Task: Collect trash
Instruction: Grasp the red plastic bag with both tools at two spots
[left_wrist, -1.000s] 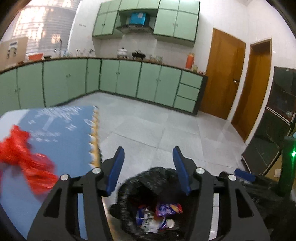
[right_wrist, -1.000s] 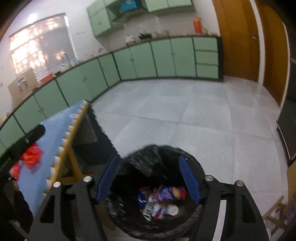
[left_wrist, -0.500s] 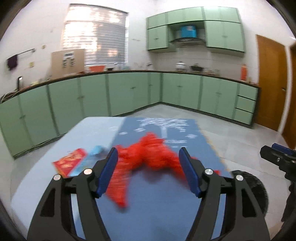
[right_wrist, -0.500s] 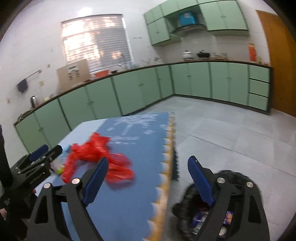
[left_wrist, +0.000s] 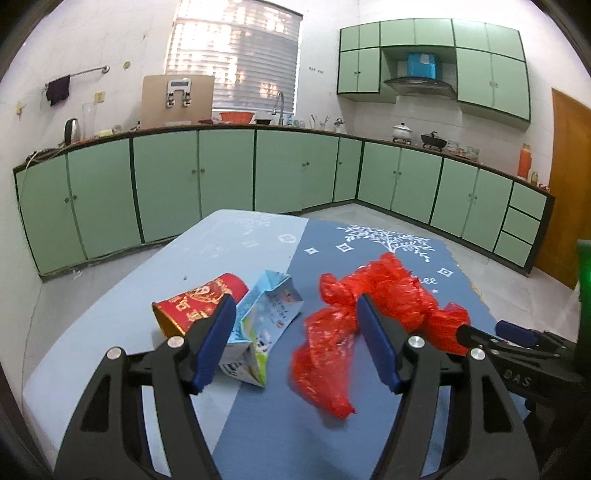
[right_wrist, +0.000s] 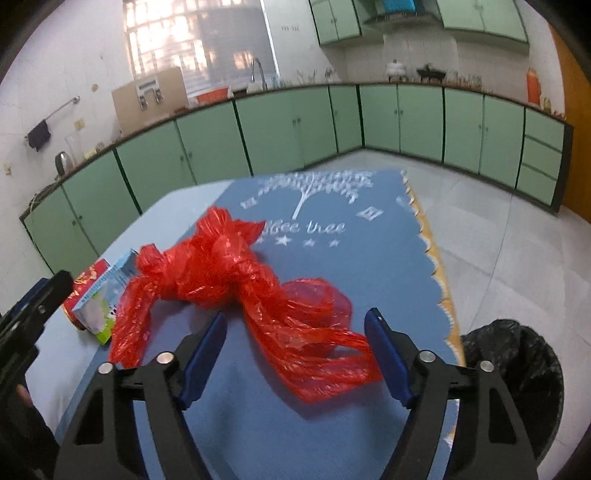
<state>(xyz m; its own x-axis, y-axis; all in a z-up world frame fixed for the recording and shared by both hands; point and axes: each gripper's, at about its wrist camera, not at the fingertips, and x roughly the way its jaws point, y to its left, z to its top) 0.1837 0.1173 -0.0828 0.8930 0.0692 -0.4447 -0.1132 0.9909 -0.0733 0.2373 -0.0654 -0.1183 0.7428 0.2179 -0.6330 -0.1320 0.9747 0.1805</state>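
Both tools are empty with jaws spread wide, hovering over the table (left_wrist: 110, 317). Left gripper (left_wrist: 295, 343) faces the milk carton (left_wrist: 266, 325) and the red paper cup (left_wrist: 195, 306) lying on its side, touching the carton. Right gripper (right_wrist: 295, 350) lines up on the red plastic bag (right_wrist: 229, 280), crumpled on the blue tablecloth (right_wrist: 369, 266); its loose tail lies between the right fingers already.

Step in hand, as I judge it: approach for the next pickup. To do it well — go for the bunched knot of the bag, not the thin tail, since the film would likely slip or stretch. Close fully before lifting. For the left, take the carton across its flat sides; the cup may roll if nudged. The lined bin (right_wrist: 517, 373) stands on the floor just past the table's right edge, so the carry is short.

Versus a second ago: both cameras looked straight down into the bin with wrappers inside; now both have swung back to the table and sit nearer the trash than half a second ago. Bag, carton and cup look unmoved.
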